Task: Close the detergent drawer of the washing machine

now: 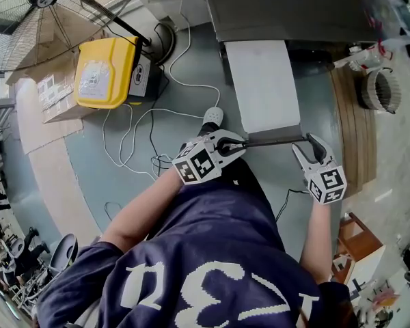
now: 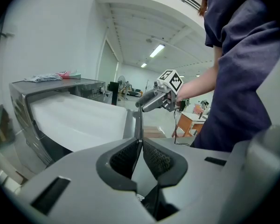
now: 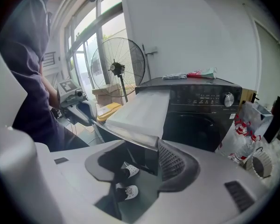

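The dark washing machine (image 1: 287, 9) has its long white detergent drawer (image 1: 263, 84) pulled far out toward me. The drawer's thin dark front panel (image 1: 273, 141) runs between my two grippers. My left gripper (image 1: 240, 142) is shut on the panel's left end; in the left gripper view the pads (image 2: 141, 155) pinch the panel's edge (image 2: 138, 122). My right gripper (image 1: 307, 145) is at the panel's right end. In the right gripper view its jaws (image 3: 140, 164) stand wide, and the panel (image 3: 130, 136) crosses the gap with its end against the right pad.
On the floor to the left are a yellow container (image 1: 106, 72), a cardboard box (image 1: 55, 94), white cables (image 1: 143, 125) and a standing fan (image 1: 48, 12). A wooden shelf (image 1: 352, 135) with a tape roll (image 1: 379, 89) flanks the machine's right. A wooden stool (image 1: 359, 241) stands near my right arm.
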The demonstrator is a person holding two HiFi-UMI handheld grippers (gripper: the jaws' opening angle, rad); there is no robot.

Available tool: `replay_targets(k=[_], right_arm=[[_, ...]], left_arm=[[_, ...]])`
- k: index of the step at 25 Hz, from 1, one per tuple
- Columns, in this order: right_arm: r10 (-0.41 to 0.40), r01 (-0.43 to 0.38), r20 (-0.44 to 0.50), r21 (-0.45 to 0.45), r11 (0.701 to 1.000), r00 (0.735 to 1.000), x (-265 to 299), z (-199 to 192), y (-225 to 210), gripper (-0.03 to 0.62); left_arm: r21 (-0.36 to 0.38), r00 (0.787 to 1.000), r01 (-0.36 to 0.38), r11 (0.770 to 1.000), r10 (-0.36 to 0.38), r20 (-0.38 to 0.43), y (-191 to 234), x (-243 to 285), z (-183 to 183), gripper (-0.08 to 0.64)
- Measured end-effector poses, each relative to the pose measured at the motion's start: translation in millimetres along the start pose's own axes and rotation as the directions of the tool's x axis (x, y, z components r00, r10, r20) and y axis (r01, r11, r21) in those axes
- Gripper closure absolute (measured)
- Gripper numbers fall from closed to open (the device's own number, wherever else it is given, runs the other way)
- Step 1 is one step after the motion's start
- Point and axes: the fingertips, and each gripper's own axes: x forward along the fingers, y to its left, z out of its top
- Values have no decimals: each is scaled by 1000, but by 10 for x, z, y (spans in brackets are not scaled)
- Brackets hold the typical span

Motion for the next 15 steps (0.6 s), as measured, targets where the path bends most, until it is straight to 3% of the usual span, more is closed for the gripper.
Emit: replay_targets(k=[3, 9, 15], right_arm=[[2, -2, 10, 8, 1000, 1000, 11, 33, -14, 362], [15, -16, 32, 28, 999, 999, 202, 244, -24, 367], [5, -6, 33, 35, 999, 999, 263, 349, -62, 367]], left_arm=[[8, 1000, -4, 1000, 4, 3, 26, -9, 29, 503], [-42, 997, -70, 997, 71, 33, 338, -161, 71, 502], [-35, 997, -78, 996, 79, 23, 441, -197, 92, 500]])
